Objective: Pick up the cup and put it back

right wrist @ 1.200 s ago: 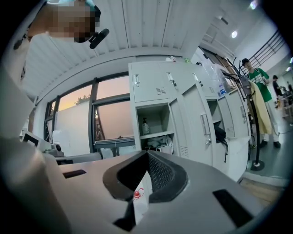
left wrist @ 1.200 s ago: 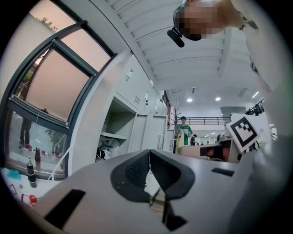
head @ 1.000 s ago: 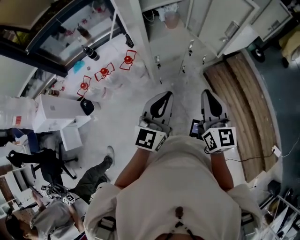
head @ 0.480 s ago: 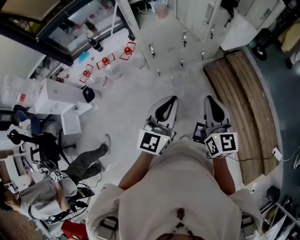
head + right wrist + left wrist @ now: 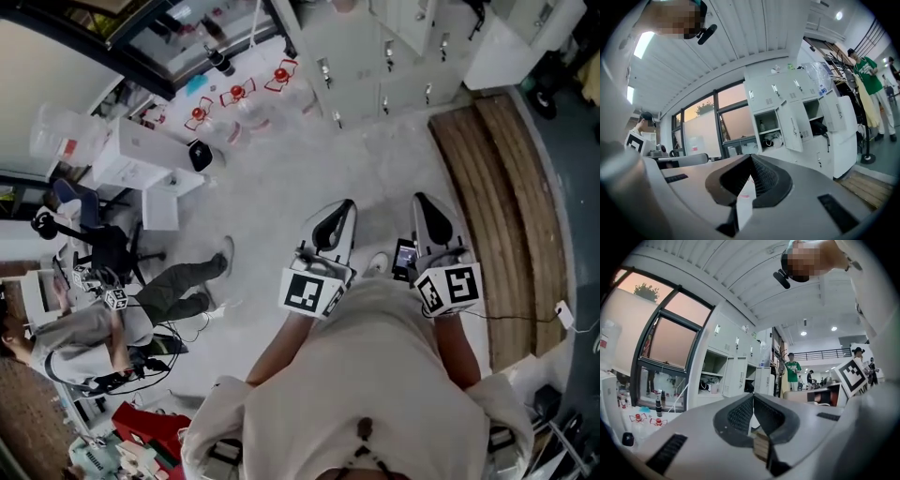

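No cup shows clearly in any view. In the head view both grippers are held close in front of the person's chest, side by side, over a grey floor. My left gripper [image 5: 341, 208] is shut with nothing between its jaws; in the left gripper view its dark pads meet at the tip [image 5: 752, 398]. My right gripper [image 5: 424, 201] is also shut and empty, and its tip [image 5: 750, 158] points at white lockers [image 5: 797, 112]. A small phone screen [image 5: 405, 258] sits on the right gripper's side.
White lockers [image 5: 380, 56] stand ahead. A table [image 5: 178, 117] with bottles, red-marked items [image 5: 236, 92] and a white box [image 5: 131, 155] is at the upper left. A wooden platform [image 5: 502, 187] runs on the right. A seated person [image 5: 103, 328] and an office chair [image 5: 94, 248] are at the left.
The head view has swung, so the lockers and table slid up and right and the seated person at the left came further into view. Both grippers stay shut before the chest.
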The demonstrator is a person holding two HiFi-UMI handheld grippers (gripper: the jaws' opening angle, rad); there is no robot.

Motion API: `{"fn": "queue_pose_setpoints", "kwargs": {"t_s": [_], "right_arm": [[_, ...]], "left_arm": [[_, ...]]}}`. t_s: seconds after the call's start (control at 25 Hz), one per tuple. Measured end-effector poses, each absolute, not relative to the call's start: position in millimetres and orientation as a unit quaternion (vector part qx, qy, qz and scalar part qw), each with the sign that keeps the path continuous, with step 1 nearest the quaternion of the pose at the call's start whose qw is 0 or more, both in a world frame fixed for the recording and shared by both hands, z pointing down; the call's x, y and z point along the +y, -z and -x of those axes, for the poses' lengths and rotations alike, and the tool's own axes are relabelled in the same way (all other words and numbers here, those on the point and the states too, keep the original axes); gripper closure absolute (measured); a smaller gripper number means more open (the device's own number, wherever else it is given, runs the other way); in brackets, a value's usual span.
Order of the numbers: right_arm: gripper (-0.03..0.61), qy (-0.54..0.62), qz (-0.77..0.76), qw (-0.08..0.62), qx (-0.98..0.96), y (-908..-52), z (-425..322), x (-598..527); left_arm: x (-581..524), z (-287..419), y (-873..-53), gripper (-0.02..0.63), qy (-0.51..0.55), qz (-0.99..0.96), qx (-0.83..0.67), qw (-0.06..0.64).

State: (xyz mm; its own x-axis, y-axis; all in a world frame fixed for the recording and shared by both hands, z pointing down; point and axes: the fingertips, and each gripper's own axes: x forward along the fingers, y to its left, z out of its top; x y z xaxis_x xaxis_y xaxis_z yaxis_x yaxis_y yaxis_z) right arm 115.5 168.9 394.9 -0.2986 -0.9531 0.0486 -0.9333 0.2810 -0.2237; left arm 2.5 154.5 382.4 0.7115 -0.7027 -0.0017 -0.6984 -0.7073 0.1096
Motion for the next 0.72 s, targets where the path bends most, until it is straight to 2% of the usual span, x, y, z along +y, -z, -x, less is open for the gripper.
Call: {"fn": "queue_pose_setpoints", "kwargs": {"t_s": [0.36,0.72], "right_arm": [[0.554,0.09,0.583,0.036,0.806,-389,-58,211],[0.554,0.119,0.58,0.017,0.805,-401,22,273]], "left_arm": [[199,47,-376,0.604,0.034,-0.926,-0.374,0.041],[262,130,-386,0.604,0.037,-0.918,-0.388,0.07]]}}
